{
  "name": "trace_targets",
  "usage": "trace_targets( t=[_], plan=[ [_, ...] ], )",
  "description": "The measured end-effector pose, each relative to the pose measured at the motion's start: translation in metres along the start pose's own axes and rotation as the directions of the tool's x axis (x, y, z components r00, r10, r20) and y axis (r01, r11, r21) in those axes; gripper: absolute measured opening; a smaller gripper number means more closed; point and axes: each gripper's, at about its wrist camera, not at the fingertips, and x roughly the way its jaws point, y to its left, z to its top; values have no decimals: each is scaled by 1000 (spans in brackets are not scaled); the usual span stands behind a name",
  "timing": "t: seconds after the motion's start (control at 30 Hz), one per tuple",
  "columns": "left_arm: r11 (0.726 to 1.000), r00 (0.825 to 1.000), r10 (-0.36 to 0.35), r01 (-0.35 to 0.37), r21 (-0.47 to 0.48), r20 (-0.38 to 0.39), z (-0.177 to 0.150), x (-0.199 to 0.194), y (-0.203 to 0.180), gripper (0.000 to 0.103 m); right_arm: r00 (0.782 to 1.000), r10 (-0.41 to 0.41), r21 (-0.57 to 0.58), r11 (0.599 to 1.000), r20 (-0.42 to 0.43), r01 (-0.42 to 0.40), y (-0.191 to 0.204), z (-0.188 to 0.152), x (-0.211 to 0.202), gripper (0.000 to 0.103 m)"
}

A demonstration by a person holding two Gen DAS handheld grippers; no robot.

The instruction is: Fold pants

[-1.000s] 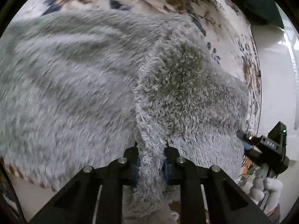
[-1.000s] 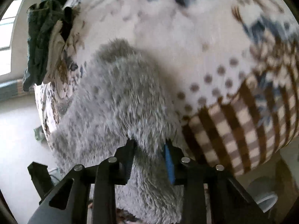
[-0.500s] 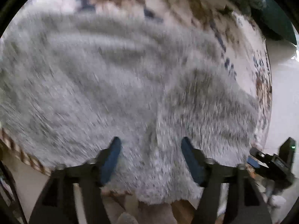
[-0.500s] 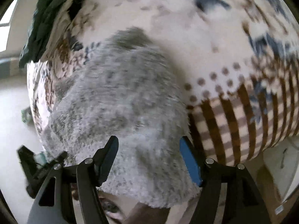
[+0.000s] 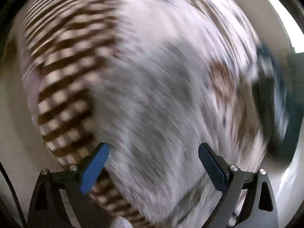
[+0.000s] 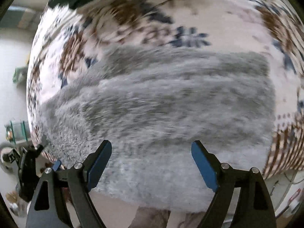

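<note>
With the left gripper (image 5: 153, 166) and right gripper (image 6: 151, 164) both just opened wide and empty, regrip the fluffy grey fleece pants (image 6: 171, 104) evenly at the edge nearest both, folding squarely across the floral patterned cloth (image 6: 218, 15).

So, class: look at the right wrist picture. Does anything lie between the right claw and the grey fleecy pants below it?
Nothing visible does. The right claw hangs open, its jaws having just been opening, with only air between it and the grey pants spread on the patterned cloth.
</note>
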Motion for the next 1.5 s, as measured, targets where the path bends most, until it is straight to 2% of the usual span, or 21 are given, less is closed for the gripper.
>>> trace_targets(
  t=[0.1, 0.17, 0.23, 0.4, 0.43, 0.5, 0.57, 0.6, 0.67, 0.77, 0.83, 1.0, 1.13, 1.2, 1.3, 1.4, 1.5],
  plan=[
    [990, 999, -30, 35, -138, 42, 19, 6, 33, 95, 999, -38, -12, 999, -37, 38, 18, 7, 14, 88],
    [982, 998, -47, 52, -182, 31, 26, 19, 44, 95, 997, -41, 13, 999, -73, 42, 23, 11, 23, 88],
    [979, 998, -67, 69, -190, 16, 34, 27, 52, 95, 993, -48, 38, 998, -104, 52, 29, 16, 30, 88],
    [985, 997, -75, 74, -158, 1, 53, 41, 58, 92, 989, -96, 7, 995, -109, 98, 47, 25, 38, 88],
    [986, 997, -74, 73, -151, 4, 53, 46, 57, 88, 988, -116, 4, 993, -105, 117, 48, 28, 39, 88],
    [989, 998, -69, 70, -132, 12, 53, 50, 55, 57, 986, -136, 9, 990, -101, 137, 47, 31, 40, 88],
    [993, 998, -58, 61, -100, 32, 50, 38, 52, 37, 983, -158, 20, 987, -91, 160, 44, 34, 39, 88],
    [996, 998, -47, 50, -72, 48, 47, 29, 49, 30, 982, -167, 15, 986, -83, 169, 43, 35, 37, 88],
    [1000, 997, -14, 15, -16, 79, 42, 14, 39, 27, 977, -202, -7, 979, -65, 202, 41, 35, 32, 88],
    [995, 989, 43, -55, 78, 144, 29, -10, 17, 26, 966, -257, -68, 964, -9, 256, 39, 32, 21, 88],
    [993, 985, 45, -61, 99, 164, 22, -23, 7, 25, 963, -269, -85, 959, 7, 269, 33, 28, 13, 88],
    [980, 970, 13, -61, 188, 243, 3, -62, -26, 19, 974, -226, -60, 972, 16, 226, 6, 19, -15, 88],
    [932, 951, -25, -89, 351, 307, -31, -87, -80, 19, 969, -242, -74, 966, 56, 246, -18, 17, -38, 88],
    [898, 946, -53, -95, 429, 321, -55, -96, -103, 19, 971, -234, -56, 970, 58, 237, -32, 21, -46, 88],
    [839, 947, -99, -86, 537, 307, -92, -100, -140, 19, 970, -232, -29, 972, 74, 234, -47, 22, -53, 88],
    [767, 957, -151, -44, 640, 247, -139, -98, -178, 19, 962, -255, -4, 966, 100, 257, -75, 21, -64, 88],
    [702, 973, -181, 24, 712, 146, -186, -84, -206, 19, 947, -303, 21, 953, 107, 303, -108, 19, -68, 88]
  ],
)
